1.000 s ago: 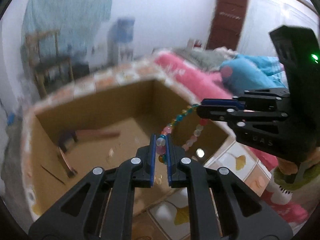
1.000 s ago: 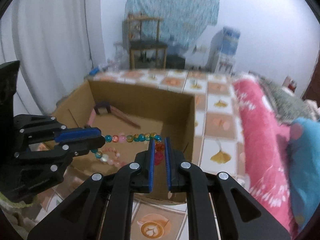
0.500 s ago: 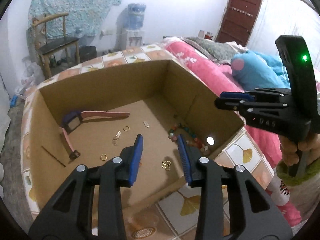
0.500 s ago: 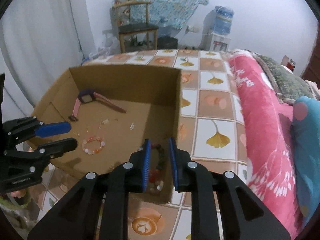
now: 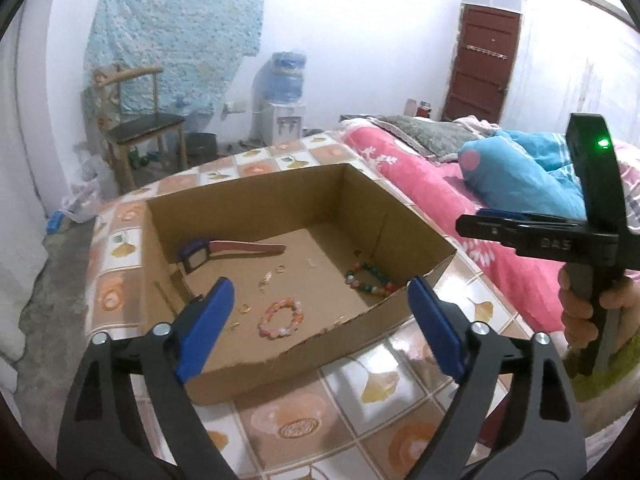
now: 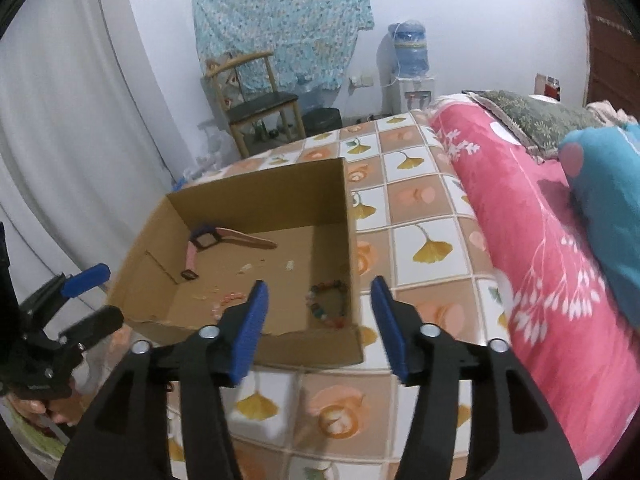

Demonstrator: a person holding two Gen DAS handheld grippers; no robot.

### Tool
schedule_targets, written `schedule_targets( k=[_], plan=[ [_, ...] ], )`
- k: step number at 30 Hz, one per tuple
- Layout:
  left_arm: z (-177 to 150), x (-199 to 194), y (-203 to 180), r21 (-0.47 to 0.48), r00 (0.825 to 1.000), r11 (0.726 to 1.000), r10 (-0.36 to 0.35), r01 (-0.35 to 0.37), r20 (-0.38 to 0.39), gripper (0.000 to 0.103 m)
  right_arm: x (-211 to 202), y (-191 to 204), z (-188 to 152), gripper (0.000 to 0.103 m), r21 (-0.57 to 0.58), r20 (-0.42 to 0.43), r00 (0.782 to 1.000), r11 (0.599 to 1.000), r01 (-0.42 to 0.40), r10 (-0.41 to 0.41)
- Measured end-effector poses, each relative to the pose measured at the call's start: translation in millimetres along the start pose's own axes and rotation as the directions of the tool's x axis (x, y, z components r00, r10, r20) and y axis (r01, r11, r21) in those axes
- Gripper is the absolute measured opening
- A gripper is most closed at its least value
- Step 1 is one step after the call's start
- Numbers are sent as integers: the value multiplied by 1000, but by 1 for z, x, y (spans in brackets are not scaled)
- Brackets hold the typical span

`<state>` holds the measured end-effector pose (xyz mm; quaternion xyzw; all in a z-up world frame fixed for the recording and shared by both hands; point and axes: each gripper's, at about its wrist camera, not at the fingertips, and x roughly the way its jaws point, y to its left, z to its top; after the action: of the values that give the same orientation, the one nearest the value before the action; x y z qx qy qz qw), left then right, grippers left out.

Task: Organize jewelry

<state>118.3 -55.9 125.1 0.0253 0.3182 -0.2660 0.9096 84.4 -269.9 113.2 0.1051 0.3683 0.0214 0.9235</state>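
On the tiled tabletop (image 5: pixel 304 412) an open cardboard box (image 5: pixel 256 200) stands, and I hold both tools before its near wall. My left hand-held gripper (image 5: pixel 320 316) has just been opening; its blue pads stand wide apart with nothing between them. Inside the box, from left to right, lie a pink-strapped watch (image 5: pixel 224 250), some small rings, a pink bead bracelet (image 5: pixel 280 318) and the multicoloured bead necklace (image 5: pixel 366 278) near the right wall. My right hand-held gripper (image 6: pixel 318 316) has also just been opening, and its jaws are empty. To the right, a pink bed (image 6: pixel 532 216) lies beside the tabletop.
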Motion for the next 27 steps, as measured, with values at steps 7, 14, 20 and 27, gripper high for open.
schedule_targets(
  k=[7, 14, 20, 27],
  plan=[
    [-13, -21, 4, -29, 993, 993, 116, -116, 5, 95, -9, 20, -5, 76, -9, -9, 1000, 1000, 0, -1],
    [-14, -37, 17, -120, 974, 968, 225, -220, 24, 95, -11, 39, -10, 86, -30, -20, 998, 998, 58, -59],
    [-10, -34, 30, -174, 940, 924, 341, -340, -25, 95, -15, 55, -19, 93, -89, 5, 990, 986, 138, -138],
    [-9, -40, 39, -295, 941, 896, 337, -333, -39, 95, -15, 63, -21, 95, -115, 12, 983, 976, 183, -183]
  ],
)
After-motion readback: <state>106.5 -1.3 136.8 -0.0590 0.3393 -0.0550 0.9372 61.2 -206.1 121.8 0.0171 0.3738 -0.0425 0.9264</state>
